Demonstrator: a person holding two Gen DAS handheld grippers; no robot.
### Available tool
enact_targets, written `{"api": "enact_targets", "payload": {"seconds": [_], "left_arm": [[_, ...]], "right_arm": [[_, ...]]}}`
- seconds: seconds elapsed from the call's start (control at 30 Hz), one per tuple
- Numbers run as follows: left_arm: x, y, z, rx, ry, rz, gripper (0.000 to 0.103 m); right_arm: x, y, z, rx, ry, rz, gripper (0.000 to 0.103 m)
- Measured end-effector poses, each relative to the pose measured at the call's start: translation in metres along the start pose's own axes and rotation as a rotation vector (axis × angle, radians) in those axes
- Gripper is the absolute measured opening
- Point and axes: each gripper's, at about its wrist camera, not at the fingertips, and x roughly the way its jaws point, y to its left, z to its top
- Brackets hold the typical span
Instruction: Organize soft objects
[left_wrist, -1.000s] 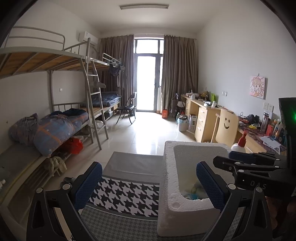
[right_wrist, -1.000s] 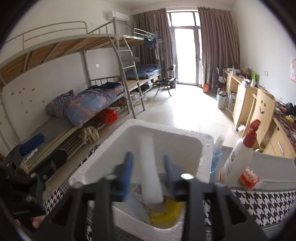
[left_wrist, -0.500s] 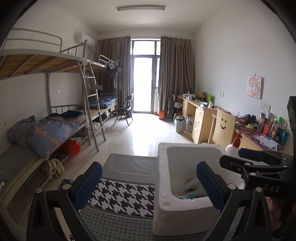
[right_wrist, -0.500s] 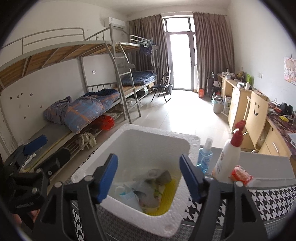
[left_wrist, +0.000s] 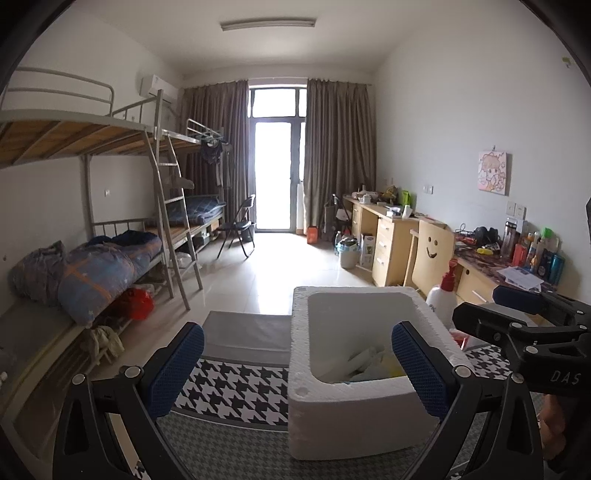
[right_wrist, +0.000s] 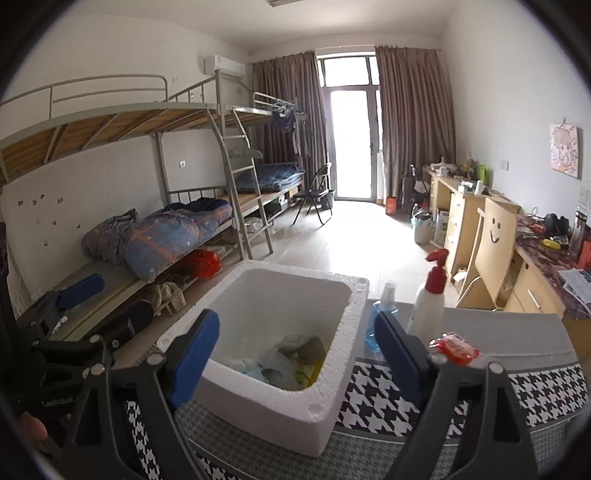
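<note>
Hovering right gripper (right_wrist: 295, 354) (jaws apart) over foam box (right_wrist: 343, 332)

On the black frame of my right gripper (left_wrist: 524, 325), seen from my left wrist, I could read "DAS"; on my left gripper (right_wrist: 59, 354), seen from my right wrist, small white lettering stood, too blurred to read; nothing else was legible.

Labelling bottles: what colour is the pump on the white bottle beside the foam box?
Red pump, clearest in the right wrist view.
</note>
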Motion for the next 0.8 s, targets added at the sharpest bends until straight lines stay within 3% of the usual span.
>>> {"api": "enact_targets", "payload": {"seconds": [0.8], "left_arm": [[-0.049, -0.029, -0.012, 0.01, -0.044, -0.076, 0.102]], "right_arm": [[-0.065, -0.002, -0.029, 0.008, -0.099, -0.047, 0.09]]}}
